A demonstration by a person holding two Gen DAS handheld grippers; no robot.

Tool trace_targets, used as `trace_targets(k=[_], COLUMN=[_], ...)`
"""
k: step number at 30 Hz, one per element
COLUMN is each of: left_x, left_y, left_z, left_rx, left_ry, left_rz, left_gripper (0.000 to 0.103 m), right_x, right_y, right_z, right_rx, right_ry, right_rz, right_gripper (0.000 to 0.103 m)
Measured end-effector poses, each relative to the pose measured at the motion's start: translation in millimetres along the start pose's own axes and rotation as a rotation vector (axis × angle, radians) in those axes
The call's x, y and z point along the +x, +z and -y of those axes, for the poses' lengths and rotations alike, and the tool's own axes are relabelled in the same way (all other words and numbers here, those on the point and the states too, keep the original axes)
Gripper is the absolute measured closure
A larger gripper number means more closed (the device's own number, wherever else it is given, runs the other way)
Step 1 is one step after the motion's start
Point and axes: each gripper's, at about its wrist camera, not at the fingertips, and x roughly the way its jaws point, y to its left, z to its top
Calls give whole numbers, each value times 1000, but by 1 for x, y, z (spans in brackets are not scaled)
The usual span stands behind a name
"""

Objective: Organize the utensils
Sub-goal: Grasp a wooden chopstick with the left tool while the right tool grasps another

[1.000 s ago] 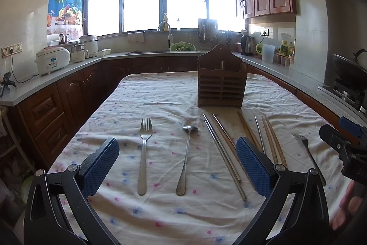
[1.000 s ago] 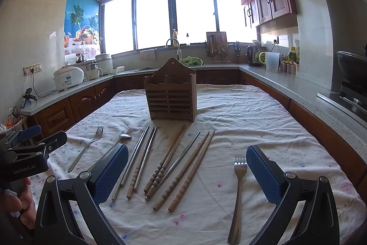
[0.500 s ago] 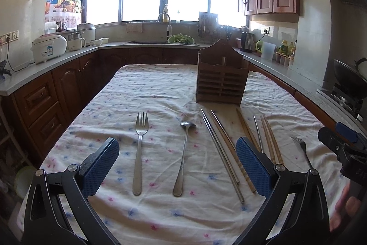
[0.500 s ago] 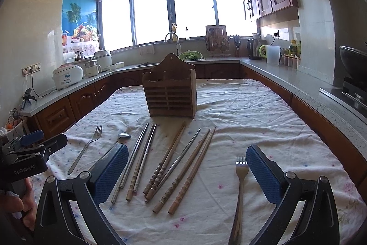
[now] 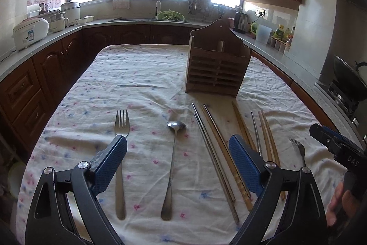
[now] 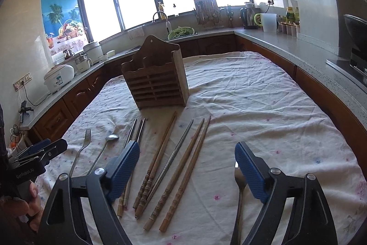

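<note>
**Utensils laid out, none yet stowed**

The wooden holder (image 5: 218,66) is standing upper centre on the tablecloth (image 5: 142,75); chopsticks (image 6: 183,173), spoon (image 5: 170,167) and fork (image 5: 120,160) are lying below it. Both grippers – left (image 5: 177,164), right (image 6: 187,167) – are hovering spread wide, empty. Advice: centre on one handle before closing. Since the earlier frame, both are sitting lower and closer.

"DAS" on the right gripper (image 5: 344,150), "GenRobot.AI" on the left gripper (image 6: 29,167)

Slatted brown wooden utensil holder (image 5: 216,66) upright on the cloth; before it, lying flat in a row: steel fork (image 5: 120,153), steel spoon (image 5: 172,164), metal chopsticks (image 5: 213,157), wooden chopsticks (image 6: 183,176), second steel fork (image 5: 298,150).
</note>
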Motion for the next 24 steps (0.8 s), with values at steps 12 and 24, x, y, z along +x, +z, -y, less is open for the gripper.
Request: trace_targets(k=[12,24], left_x=[75,147], left_y=[37,52], left_z=[28,39], left_rx=[66,71], left_ry=[-138,-182], left_rz=[-188,-319], left_gripper=[53,90], right_x=[67,128], right_y=[22,27], right_z=[8,18], right_rx=[53,78], right_ry=[36,19], right_rz=[-174,-313], right_gripper=[73,88])
